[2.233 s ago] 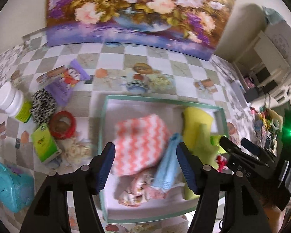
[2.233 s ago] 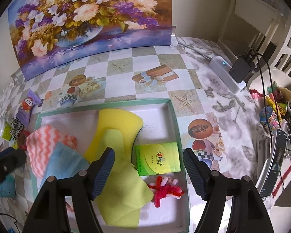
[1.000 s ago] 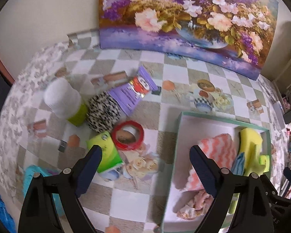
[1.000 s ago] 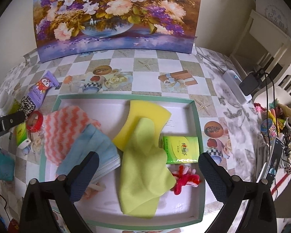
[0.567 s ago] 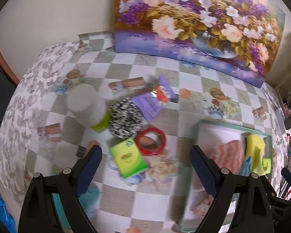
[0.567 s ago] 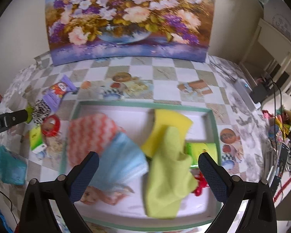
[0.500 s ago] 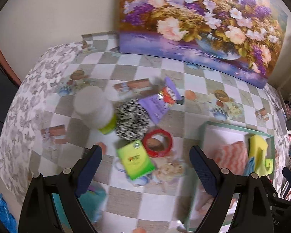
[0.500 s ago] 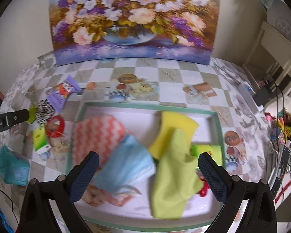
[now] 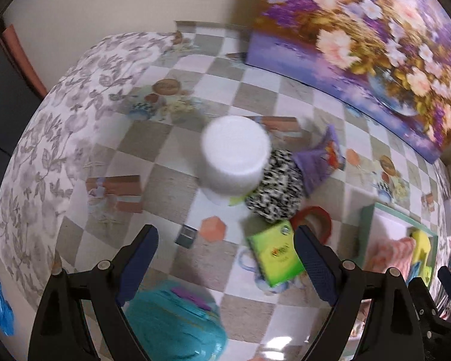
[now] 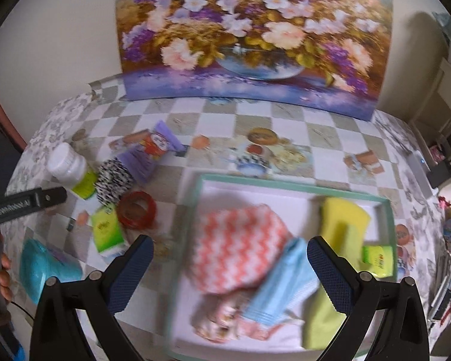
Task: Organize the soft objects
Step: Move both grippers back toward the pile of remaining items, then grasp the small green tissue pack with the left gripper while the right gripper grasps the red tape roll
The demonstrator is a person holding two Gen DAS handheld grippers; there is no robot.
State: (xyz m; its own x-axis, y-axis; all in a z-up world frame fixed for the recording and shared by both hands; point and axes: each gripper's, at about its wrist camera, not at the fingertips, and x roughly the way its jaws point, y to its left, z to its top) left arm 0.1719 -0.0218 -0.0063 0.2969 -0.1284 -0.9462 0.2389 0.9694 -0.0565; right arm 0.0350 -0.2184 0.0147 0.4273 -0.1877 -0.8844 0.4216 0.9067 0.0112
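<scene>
**Q:** What do you see from your left wrist?

**Me:** My left gripper (image 9: 225, 258) hangs spread wide with nothing between its fingers, above the checked tablecloth (image 9: 153, 156). Ahead lies a cluster: a white-capped plastic bottle (image 9: 236, 162), a black-and-white speckled soft roll (image 9: 273, 192) touching it, a purple printed pouch (image 9: 318, 162), a red tape ring (image 9: 315, 219) and a lime-green tissue packet (image 9: 275, 254). A teal soft pouch (image 9: 174, 322) sits close under my fingers. I judge the tissue packet the likeliest next pick. Its long axis runs diagonally, from near-right to far-left, so I'd turn my wrist to close across its short sides, come down level, and squeeze lightly, since it should crush easily. The tape ring lies just beside it, so I'd keep my right-hand finger clear of that.

**Q:** And from your right wrist?

**Me:** My right gripper (image 10: 230, 270) is equally wide apart and empty, hovering over the near edge of the white tray with a teal rim (image 10: 285, 180). Inside, a coral-and-white zigzag cloth (image 10: 237, 249) lies left of centre, a pale blue folded cloth (image 10: 282, 282) overlaps it, its long axis slanting from near-left to far-right, and a yellow sponge (image 10: 342, 216) stands at the far right, with a yellow-green cloth (image 10: 324, 322) in front of it. A second green packet (image 10: 378, 260) rests against the right wall. The view is blurred, so finer folds I can't tell.
</scene>
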